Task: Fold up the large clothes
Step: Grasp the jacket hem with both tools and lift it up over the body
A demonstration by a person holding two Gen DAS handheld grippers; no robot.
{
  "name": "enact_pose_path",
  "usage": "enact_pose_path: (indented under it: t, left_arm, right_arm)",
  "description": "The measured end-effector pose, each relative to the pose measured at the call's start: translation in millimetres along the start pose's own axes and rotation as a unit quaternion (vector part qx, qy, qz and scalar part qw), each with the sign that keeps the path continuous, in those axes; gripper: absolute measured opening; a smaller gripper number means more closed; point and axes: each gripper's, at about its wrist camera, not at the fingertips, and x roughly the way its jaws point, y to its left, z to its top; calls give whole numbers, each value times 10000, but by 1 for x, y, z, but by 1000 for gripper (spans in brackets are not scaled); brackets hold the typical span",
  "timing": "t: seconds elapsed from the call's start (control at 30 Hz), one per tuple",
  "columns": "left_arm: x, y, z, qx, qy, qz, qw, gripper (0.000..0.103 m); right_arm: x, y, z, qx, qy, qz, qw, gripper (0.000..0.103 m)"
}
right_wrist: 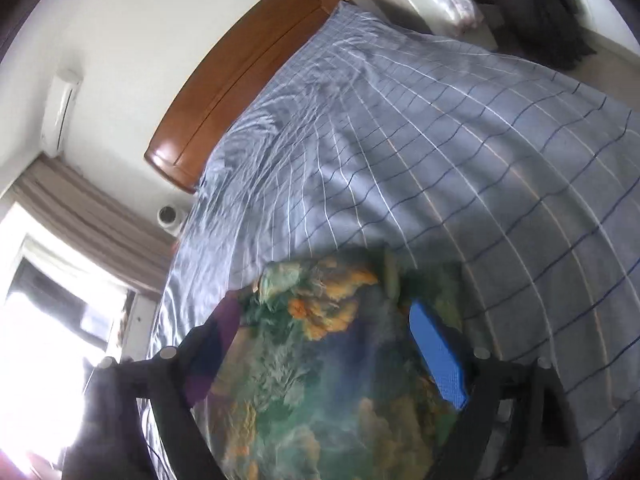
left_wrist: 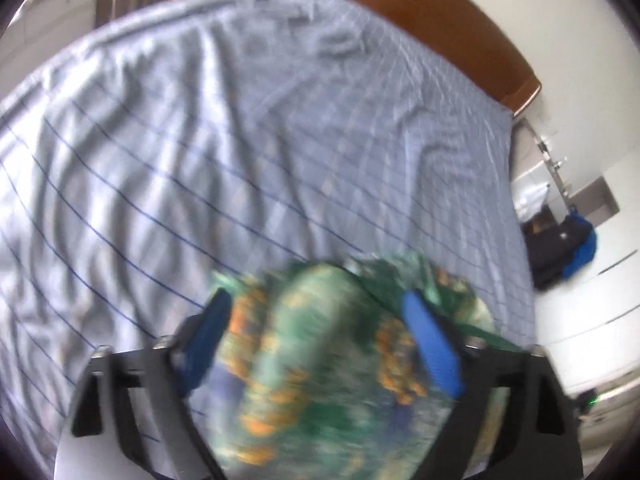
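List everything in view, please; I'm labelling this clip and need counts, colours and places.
Green-and-orange patterned garment: one, bunched between both grippers' fingers, above the bed.
Blue-grey checked bedsheet: one, covering the bed.
Brown wooden headboard: one, against the white wall.
White air conditioner: one, on the wall.
Beige curtain: one, by the window.
Left gripper: black, blue pads, jaws wide.
Right gripper: same, jaws wide.

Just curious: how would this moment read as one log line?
left tongs: open | right tongs: open | green-orange patterned garment: bunched between both | checked bedsheet: beneath
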Motion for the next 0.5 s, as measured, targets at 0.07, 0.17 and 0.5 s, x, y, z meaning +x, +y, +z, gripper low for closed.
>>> enact_pose_path:
  t: [0.07,0.17,0.5]
  left_arm:
    - [2,4,-9,465,-2,218,9987,97]
    - [32,-5,-38,1164,467,589,9903,94]
    - [-3,-49,-53,1867,-449,452,9803,7]
  right_arm:
    - [0,2,-2,-416,210,-348,9983,86]
    - [14,8,-10,-971,582,-781,9905,86]
    - [24,72,-34,-2426,133,-1466,9589,11]
